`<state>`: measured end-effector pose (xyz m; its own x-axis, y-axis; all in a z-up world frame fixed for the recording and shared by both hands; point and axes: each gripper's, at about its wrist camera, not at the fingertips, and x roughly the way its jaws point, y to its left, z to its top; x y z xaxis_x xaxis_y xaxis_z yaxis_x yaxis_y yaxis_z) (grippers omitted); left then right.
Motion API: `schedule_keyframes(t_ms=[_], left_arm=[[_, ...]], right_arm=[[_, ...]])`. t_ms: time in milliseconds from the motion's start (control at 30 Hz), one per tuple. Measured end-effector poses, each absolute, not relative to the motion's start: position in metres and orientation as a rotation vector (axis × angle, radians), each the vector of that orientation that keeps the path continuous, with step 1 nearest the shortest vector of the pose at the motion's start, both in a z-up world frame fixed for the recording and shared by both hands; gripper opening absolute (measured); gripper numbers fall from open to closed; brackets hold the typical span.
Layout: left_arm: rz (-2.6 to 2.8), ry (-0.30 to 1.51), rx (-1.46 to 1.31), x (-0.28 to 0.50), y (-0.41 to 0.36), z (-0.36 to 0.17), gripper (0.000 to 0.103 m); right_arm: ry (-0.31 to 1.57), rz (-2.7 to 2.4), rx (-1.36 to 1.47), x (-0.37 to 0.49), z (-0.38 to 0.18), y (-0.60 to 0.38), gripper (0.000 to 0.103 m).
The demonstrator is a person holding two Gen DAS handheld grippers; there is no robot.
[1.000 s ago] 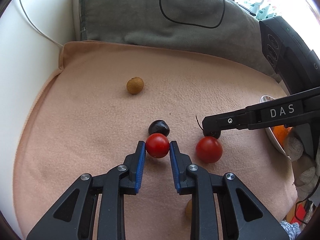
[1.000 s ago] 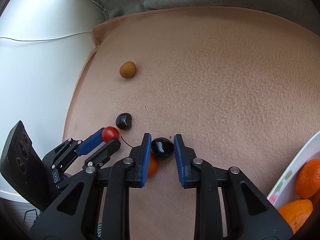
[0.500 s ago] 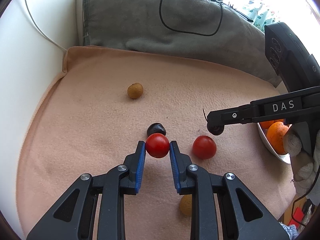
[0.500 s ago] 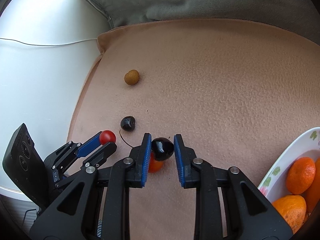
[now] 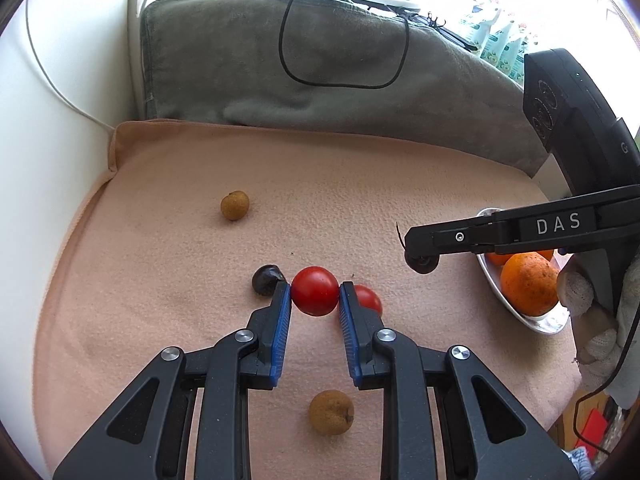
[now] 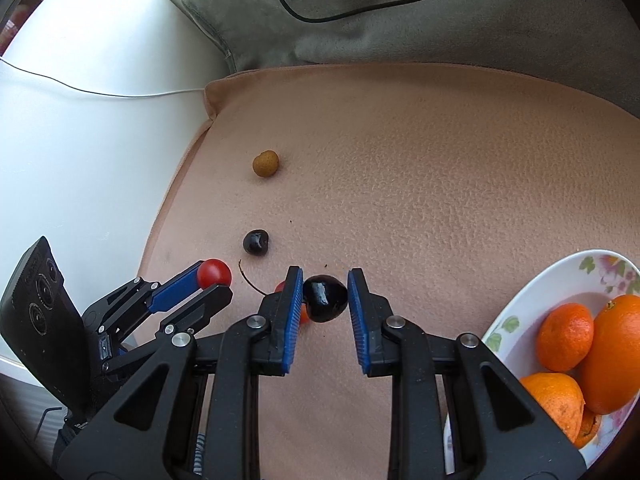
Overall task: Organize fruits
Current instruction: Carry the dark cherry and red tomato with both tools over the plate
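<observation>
Left wrist: left gripper [image 5: 315,297] clamps tomato [image 5: 314,297] (lifted)

The left tool [image 5: 315,297] and the right tool [image 6: 324,298] both point down, each with jaws clamped on a small fruit.

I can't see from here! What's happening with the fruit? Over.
Left tool shut on tomato. Right tool shut on cherry. Bowl holds oranges. Nothing in the way.
</observation>
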<state>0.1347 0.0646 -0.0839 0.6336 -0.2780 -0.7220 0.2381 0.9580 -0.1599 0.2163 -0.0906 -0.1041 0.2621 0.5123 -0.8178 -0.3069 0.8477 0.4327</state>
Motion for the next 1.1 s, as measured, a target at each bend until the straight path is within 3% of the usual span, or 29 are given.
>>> schedule_keyframes(t_ms=[1100], left_arm=[[-0.512,0.821,0.028,0.147,-0.065,-0.07,0.023]], right_arm=[[1.069,0.409,0.241,0.127,-0.074,-0.258,0.024]])
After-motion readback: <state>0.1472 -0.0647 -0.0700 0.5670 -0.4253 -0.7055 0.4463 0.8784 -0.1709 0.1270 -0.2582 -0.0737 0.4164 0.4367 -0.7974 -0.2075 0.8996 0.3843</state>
